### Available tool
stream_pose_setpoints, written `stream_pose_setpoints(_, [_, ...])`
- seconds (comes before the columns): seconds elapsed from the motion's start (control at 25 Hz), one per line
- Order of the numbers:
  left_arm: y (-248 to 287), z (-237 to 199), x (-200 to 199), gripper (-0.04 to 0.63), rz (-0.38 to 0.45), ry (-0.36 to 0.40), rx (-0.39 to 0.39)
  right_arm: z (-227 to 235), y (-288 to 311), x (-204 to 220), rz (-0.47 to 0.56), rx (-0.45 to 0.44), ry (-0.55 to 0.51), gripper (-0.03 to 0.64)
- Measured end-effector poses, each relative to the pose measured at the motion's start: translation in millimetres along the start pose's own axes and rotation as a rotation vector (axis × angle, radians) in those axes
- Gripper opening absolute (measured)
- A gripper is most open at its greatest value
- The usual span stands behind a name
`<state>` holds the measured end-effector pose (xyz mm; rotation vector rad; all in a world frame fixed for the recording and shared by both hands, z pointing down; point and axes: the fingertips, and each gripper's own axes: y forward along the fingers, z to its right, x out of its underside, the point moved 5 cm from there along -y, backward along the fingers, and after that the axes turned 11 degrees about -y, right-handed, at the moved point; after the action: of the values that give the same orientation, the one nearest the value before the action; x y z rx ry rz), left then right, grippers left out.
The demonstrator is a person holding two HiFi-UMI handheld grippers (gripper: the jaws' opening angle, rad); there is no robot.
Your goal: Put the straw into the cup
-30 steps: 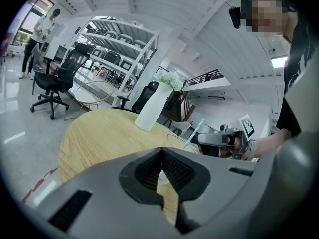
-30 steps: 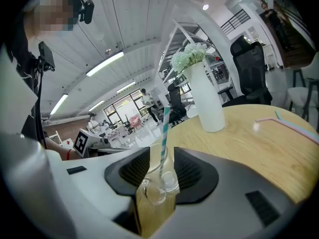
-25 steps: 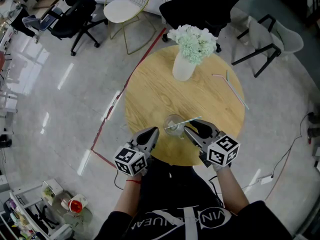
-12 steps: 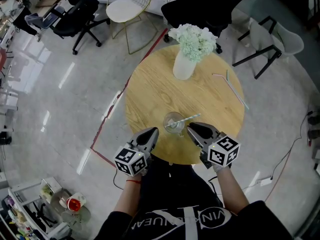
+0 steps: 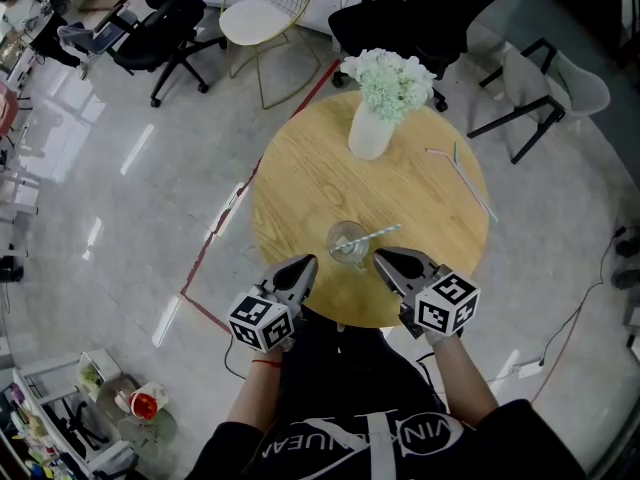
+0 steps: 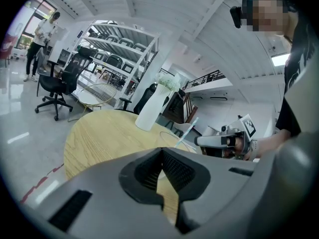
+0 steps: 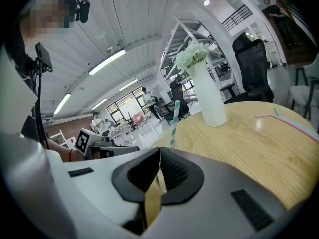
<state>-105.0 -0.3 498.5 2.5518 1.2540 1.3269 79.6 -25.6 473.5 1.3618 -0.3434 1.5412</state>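
A clear cup [image 5: 347, 242] stands near the front edge of the round wooden table [image 5: 300, 188]. A striped straw [image 5: 376, 235] rests in it, leaning out over the rim to the right. In the left gripper view the straw [image 6: 188, 130] slants up from the cup's rim. My left gripper [image 5: 309, 260] is shut and empty, just left of the cup. On the cup's right my right gripper [image 5: 378, 255] has just been closing; it is now shut with nothing between its jaws, its tip close below the straw. The right gripper view shows the straw [image 7: 173, 123] upright beyond the jaws.
A white vase [image 5: 369, 133] of pale flowers stands at the table's far side. Two spare straws [image 5: 466, 176] lie near the right rim. Office chairs [image 5: 165, 28] and a wire chair [image 5: 262, 20] stand on the floor beyond the table.
The right gripper's jaws went from wide open to shut beside the cup. The straw stays in the cup. The left gripper has not moved.
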Motion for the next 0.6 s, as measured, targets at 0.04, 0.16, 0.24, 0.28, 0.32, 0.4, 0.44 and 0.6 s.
stream_pose_setpoints(0.04, [-1, 1, 0, 0.006, 0.001, 0.001, 0.001, -1, 0, -1, 0.001, -0.005, -0.003, 0.006])
stream_pose_setpoints(0.16, [-2, 6, -3, 0.006, 0.005, 0.005, 0.010, -7, 0, -4, 0.004, -0.022, -0.011, 0.005])
stream_pose_setpoints(0.24, [-2, 10, -6, 0.006, 0.008, 0.012, 0.020, -11, 0, -7, 0.007, -0.037, -0.019, 0.005])
stream_pose_setpoints(0.28, [-2, 12, -7, 0.006, 0.010, 0.017, 0.025, -13, 0, -8, 0.009, -0.043, -0.022, 0.005])
stream_pose_setpoints(0.32, [-1, 14, -8, 0.006, 0.012, 0.021, 0.030, -15, -1, -9, 0.011, -0.049, -0.025, 0.005])
stream_pose_setpoints(0.4, [0, 18, -11, 0.006, 0.017, 0.028, 0.039, -17, -1, -10, 0.014, -0.057, -0.030, 0.005])
stream_pose_setpoints(0.44, [1, 21, -12, 0.006, 0.019, 0.032, 0.045, -18, -1, -11, 0.016, -0.061, -0.033, 0.005])
stream_pose_setpoints(0.6, [4, 31, -15, 0.006, 0.015, 0.048, 0.069, -21, -4, -16, 0.025, -0.072, -0.046, 0.005])
